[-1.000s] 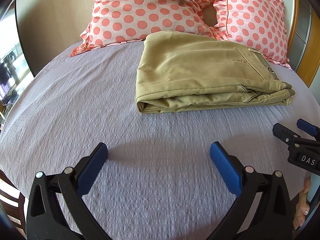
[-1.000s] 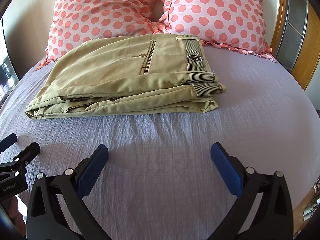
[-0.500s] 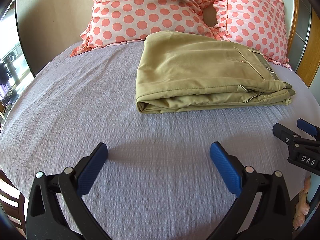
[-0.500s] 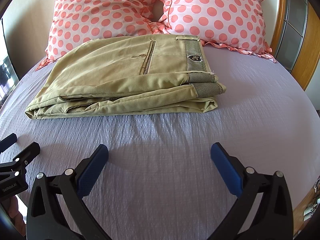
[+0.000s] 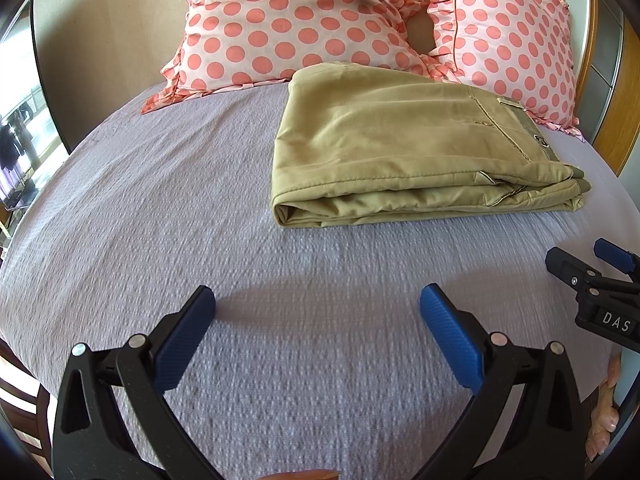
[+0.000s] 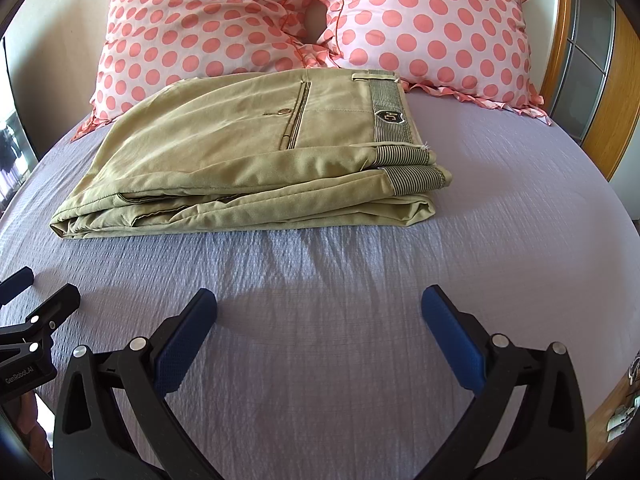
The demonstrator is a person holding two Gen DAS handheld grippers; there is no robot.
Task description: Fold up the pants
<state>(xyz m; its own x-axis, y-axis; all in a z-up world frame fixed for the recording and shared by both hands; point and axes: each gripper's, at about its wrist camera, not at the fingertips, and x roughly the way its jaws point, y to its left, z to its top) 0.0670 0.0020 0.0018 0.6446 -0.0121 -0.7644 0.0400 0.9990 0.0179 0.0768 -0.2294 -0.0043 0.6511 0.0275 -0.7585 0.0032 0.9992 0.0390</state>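
Khaki pants [image 5: 404,152] lie folded in a flat rectangular stack on the lilac bedspread, just in front of the pillows. They also show in the right wrist view [image 6: 256,160], waistband with striped lining at the right end. My left gripper [image 5: 316,312] is open and empty, hovering over bare bedspread well short of the pants. My right gripper [image 6: 320,312] is open and empty too, at a similar distance. Each gripper shows at the edge of the other's view.
Two pink polka-dot pillows [image 5: 304,28] [image 6: 432,28] lean against the wall behind the pants. A wooden headboard frame [image 6: 624,80] stands at the right. The lilac bedspread [image 5: 160,208] stretches left to the bed's edge.
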